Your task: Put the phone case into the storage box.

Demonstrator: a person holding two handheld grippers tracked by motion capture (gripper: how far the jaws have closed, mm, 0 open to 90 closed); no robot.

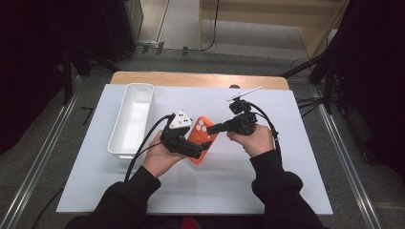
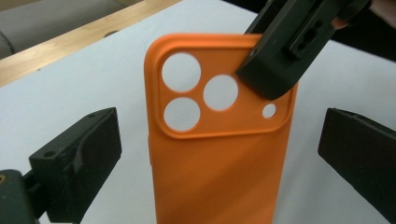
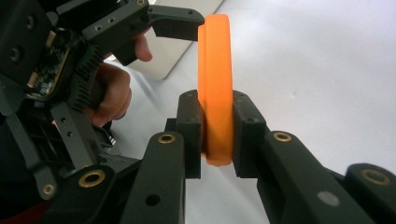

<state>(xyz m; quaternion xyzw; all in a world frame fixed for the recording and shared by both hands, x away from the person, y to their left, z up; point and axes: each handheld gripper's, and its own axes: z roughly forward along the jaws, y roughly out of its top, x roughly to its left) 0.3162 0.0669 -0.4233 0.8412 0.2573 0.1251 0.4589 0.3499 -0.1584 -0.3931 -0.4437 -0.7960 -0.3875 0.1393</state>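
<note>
I have the orange phone case [image 1: 201,135] up off the white table [image 1: 286,157], between my 2 grippers near the middle, just right of the white bin [image 1: 132,119]. My right gripper [image 3: 216,135] is clamped on the case's camera-end edge — in the right gripper view both pads press flat against its 2 faces, so the case stands edge-on to that camera. I read that pinch as the anchor that keeps the case steady in the air.

My left gripper [image 2: 219,154] has its jaws spread wide, 1 on each long side of the case, neither touching it in the left gripper view. The back with its 3 round lens holes faces that camera — a good line-up, I think, for closing across the width and taking the case over.
</note>
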